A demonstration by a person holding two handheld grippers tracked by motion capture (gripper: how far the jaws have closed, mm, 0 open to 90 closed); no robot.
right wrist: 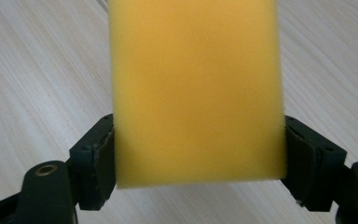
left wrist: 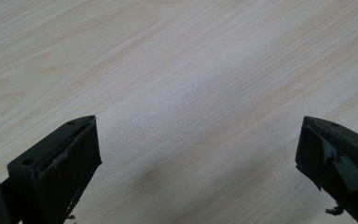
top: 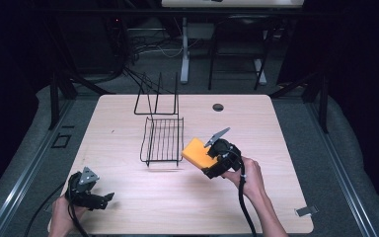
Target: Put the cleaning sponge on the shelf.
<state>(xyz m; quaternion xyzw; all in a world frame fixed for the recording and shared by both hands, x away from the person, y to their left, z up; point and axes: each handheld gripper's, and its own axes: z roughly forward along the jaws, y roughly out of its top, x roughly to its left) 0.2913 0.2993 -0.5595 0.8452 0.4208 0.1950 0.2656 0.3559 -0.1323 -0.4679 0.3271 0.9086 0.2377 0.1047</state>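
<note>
The wooden table [top: 143, 207] has a light top with rounded corners, and a small round hole [top: 218, 107] is near its far edge. On the middle of the table stands a black wire rack [top: 162, 140], and just behind it there is a second black wire frame [top: 157, 96] that stands upright. The right gripper [top: 208, 163] is just beside the right end of the rack, held by the right hand [top: 249, 175] above the table. Its jaws press on both sides of a yellow sponge [right wrist: 196, 93], which points toward the rack. The left gripper [top: 107, 198] is well apart from these, low at the near left corner of the table, in the left hand [top: 63, 215]. Its jaws stand wide apart with nothing between them, only bare wood under them.
</note>
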